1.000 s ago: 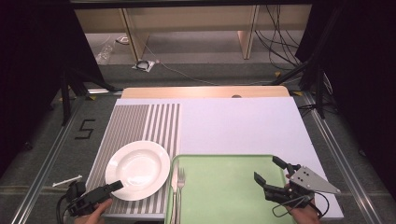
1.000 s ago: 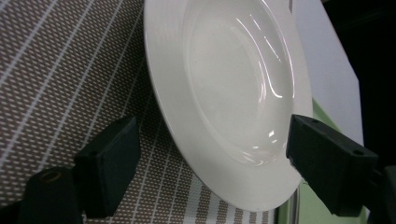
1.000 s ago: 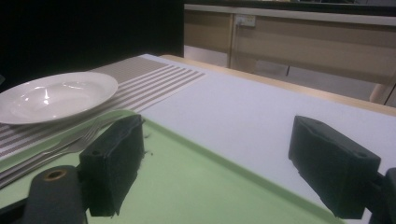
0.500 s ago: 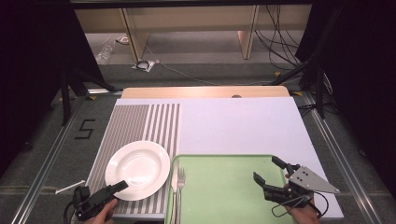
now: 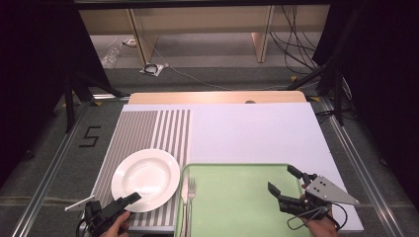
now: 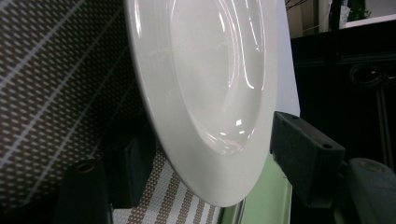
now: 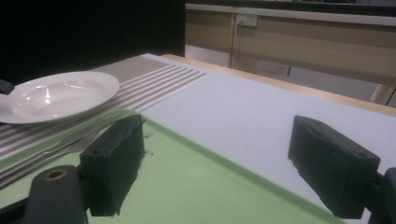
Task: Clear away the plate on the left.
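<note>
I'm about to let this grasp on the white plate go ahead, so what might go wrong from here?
1. The left gripper straddles only the near rim of the plate, and its jaws have just been closing; a glossy, sloped rim could slip or tip when lifted.
2. The fork lies just beside the plate on the green tray; a sliding plate may knock it.

The high view looks forward and down over the whole desk (image 5: 257, 133). The left gripper view sits very close to the plate (image 6: 205, 93), rolled sideways. The right gripper view looks low across the tray (image 7: 196, 182), sharing the plate (image 7: 60, 95) at its left.
</note>
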{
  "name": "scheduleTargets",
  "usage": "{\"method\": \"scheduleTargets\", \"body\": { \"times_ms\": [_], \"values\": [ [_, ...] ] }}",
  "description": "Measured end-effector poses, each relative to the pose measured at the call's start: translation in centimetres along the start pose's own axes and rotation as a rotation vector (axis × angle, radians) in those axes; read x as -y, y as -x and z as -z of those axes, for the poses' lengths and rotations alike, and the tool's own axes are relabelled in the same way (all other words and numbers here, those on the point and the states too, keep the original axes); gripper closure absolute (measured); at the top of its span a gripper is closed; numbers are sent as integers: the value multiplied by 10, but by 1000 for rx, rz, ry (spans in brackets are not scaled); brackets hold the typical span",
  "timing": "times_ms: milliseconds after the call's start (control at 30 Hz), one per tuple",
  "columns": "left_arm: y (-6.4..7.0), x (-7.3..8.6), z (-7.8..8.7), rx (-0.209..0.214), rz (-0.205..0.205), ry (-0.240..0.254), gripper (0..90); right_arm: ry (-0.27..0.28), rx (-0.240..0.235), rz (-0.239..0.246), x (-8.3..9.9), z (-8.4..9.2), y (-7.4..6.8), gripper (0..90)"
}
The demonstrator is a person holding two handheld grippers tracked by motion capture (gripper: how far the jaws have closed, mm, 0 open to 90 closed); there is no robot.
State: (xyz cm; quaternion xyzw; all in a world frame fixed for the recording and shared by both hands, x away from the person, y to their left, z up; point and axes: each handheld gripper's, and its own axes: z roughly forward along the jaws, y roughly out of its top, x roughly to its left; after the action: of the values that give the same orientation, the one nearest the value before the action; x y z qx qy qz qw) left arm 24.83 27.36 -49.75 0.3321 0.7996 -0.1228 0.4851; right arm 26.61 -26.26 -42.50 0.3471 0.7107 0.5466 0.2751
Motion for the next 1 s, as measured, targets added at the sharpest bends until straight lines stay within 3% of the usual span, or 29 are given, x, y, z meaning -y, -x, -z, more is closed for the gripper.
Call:
{"method": "scheduleTargets", "body": {
  "times_ms": [567, 1000],
  "values": [
    [-5, 1, -6, 13, 76, 22, 417, -1, -2, 5, -1, 0, -1, 192],
    [-7, 5, -10, 25, 124, 68, 507, 0, -3, 5, 0, 0, -1, 194]
  ]
}}
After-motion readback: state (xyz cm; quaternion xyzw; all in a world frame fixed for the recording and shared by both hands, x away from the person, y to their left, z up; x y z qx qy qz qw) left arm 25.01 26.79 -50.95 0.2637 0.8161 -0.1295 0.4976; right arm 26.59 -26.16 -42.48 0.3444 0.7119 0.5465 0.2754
